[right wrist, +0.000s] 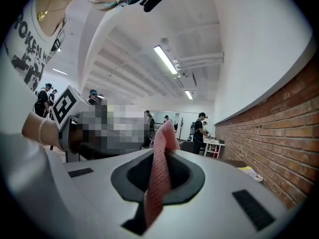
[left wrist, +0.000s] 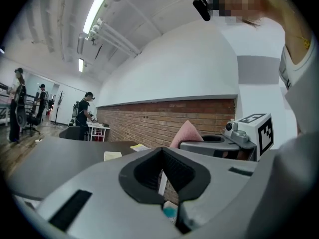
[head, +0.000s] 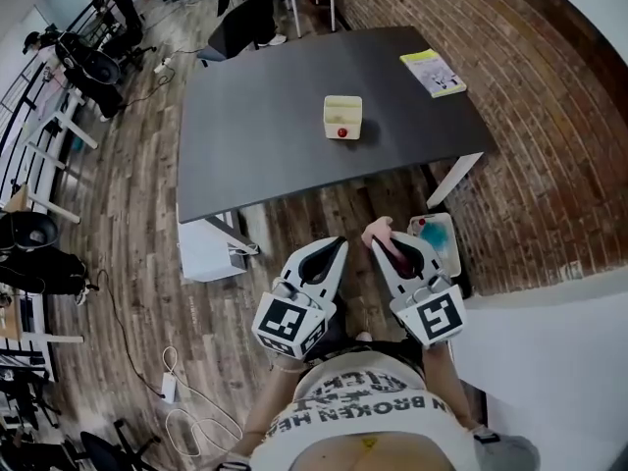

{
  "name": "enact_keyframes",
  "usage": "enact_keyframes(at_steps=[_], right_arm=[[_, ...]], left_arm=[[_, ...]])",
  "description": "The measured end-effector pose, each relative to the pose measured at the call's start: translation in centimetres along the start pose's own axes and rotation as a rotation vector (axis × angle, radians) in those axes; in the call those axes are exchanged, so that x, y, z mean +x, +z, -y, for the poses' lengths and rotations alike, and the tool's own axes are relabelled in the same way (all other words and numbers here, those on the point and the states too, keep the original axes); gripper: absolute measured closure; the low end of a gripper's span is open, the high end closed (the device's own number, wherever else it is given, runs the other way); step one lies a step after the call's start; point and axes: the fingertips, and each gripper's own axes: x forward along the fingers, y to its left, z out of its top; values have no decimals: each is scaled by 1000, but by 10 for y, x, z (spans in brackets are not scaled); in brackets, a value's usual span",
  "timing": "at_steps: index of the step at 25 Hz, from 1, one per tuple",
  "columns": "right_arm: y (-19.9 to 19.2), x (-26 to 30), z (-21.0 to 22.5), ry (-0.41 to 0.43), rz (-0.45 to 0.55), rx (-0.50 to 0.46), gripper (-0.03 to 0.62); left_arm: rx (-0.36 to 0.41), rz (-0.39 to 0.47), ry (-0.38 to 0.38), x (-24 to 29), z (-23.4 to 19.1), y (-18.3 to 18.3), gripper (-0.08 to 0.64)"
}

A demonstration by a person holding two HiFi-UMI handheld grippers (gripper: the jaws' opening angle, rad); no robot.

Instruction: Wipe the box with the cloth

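The cream box (head: 342, 116) with a red knob sits near the middle of the dark table (head: 255, 126), well ahead of both grippers. In the left gripper view the box (left wrist: 112, 156) is small and far off. My right gripper (head: 377, 240) is shut on a pink cloth (head: 382, 231), which sticks up between its jaws (right wrist: 162, 158). My left gripper (head: 340, 244) is beside it, shut with nothing in it (left wrist: 161, 150). Both grippers point level, short of the table's near edge and over the wooden floor. The pink cloth (left wrist: 187, 132) also shows to the right in the left gripper view.
A yellow-green booklet (head: 433, 72) lies at the table's far right corner. Near the right table leg, a white and teal container (head: 441, 240) stands on the floor. A white cabinet (head: 208, 250) stands under the table's left end. A brick wall (head: 510, 86) runs along the right. People stand far back.
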Motion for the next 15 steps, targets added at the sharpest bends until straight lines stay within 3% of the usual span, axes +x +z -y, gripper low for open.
enact_keyframes(at_steps=[7,15], right_arm=[[-1,74,45,-55,-13,-1,575],[-6,134,61,-94,-31,15,575]], left_arm=[[-1,-8,-131,61,-56,18,552],[-9,-37,-176,83,-113,19,552]])
